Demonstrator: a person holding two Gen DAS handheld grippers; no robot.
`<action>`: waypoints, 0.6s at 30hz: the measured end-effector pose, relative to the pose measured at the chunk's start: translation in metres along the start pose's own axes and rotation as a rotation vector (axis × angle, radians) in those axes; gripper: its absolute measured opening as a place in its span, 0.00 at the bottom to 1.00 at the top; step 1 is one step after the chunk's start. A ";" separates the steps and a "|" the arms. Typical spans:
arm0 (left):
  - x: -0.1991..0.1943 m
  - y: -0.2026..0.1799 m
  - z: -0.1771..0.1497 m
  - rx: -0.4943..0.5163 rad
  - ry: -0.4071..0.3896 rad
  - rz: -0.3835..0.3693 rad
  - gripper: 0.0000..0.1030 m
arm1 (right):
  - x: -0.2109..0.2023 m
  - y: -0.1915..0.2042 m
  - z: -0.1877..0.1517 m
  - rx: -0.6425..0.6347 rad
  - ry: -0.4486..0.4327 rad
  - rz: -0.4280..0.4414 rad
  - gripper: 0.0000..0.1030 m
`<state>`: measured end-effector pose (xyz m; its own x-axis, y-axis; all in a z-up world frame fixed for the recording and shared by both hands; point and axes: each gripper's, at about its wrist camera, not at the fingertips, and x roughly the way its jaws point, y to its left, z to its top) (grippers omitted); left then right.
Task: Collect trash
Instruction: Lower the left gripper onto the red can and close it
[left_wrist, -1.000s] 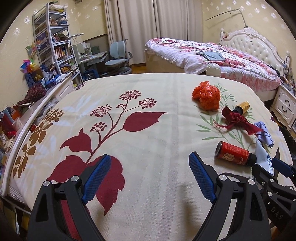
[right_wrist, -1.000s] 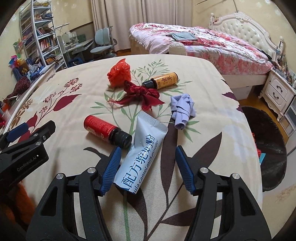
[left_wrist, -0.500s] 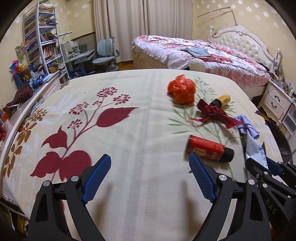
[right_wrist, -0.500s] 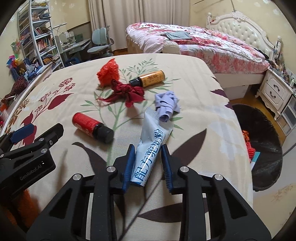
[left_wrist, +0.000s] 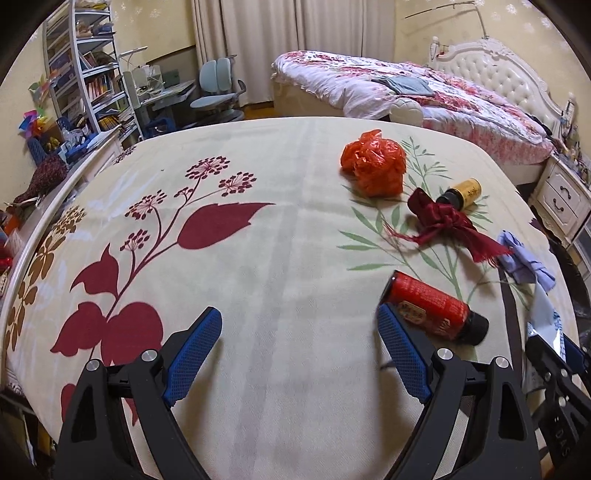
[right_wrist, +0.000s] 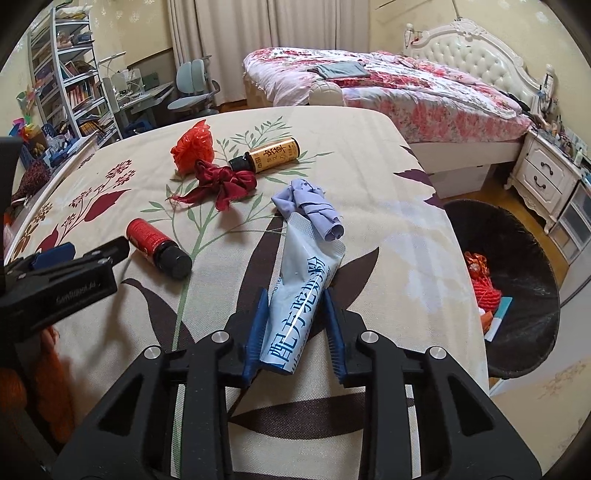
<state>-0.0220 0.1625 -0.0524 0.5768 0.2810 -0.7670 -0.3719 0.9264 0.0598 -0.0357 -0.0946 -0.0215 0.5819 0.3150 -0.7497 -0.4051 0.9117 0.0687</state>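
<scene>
My right gripper (right_wrist: 295, 325) is shut on a pale blue milk-powder packet (right_wrist: 301, 291) and holds it lifted over the floral bedspread (right_wrist: 388, 229). The left gripper (left_wrist: 299, 347) stands open above the spread with nothing between its fingers; its right finger is just beside a red bottle with a black cap (left_wrist: 432, 308) (right_wrist: 157, 247). Further back lie a dark red ribbon bow (left_wrist: 450, 225) (right_wrist: 221, 182), a gold-labelled bottle (left_wrist: 463, 192) (right_wrist: 267, 157), a crumpled orange plastic bag (left_wrist: 373, 162) (right_wrist: 194, 147) and a lilac crumpled cloth (right_wrist: 310, 206) (left_wrist: 524, 258).
A black trash basket (right_wrist: 517, 273) with red and orange scraps inside stands on the floor at the bed's right edge. Beyond are a second bed (right_wrist: 388, 92), white nightstands (right_wrist: 546, 177), a desk with chair (left_wrist: 218, 88) and a bookshelf (left_wrist: 85, 77).
The right gripper's jaws closed onto the milk-powder packet and raised its near end off the spread. The left gripper slid rightward, closer to the red bottle, still open.
</scene>
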 end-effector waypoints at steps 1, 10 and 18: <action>0.002 -0.002 0.002 0.006 -0.001 0.004 0.83 | 0.000 0.000 0.000 -0.002 -0.001 -0.001 0.29; -0.005 0.000 0.006 -0.024 -0.019 -0.012 0.83 | -0.001 -0.001 -0.001 -0.012 -0.008 -0.023 0.29; -0.015 -0.024 0.009 -0.002 -0.026 -0.080 0.83 | -0.001 -0.007 -0.002 -0.008 -0.009 -0.026 0.29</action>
<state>-0.0151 0.1384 -0.0365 0.6232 0.2127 -0.7525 -0.3255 0.9455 -0.0023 -0.0352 -0.1015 -0.0227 0.5987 0.2941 -0.7451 -0.3957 0.9173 0.0441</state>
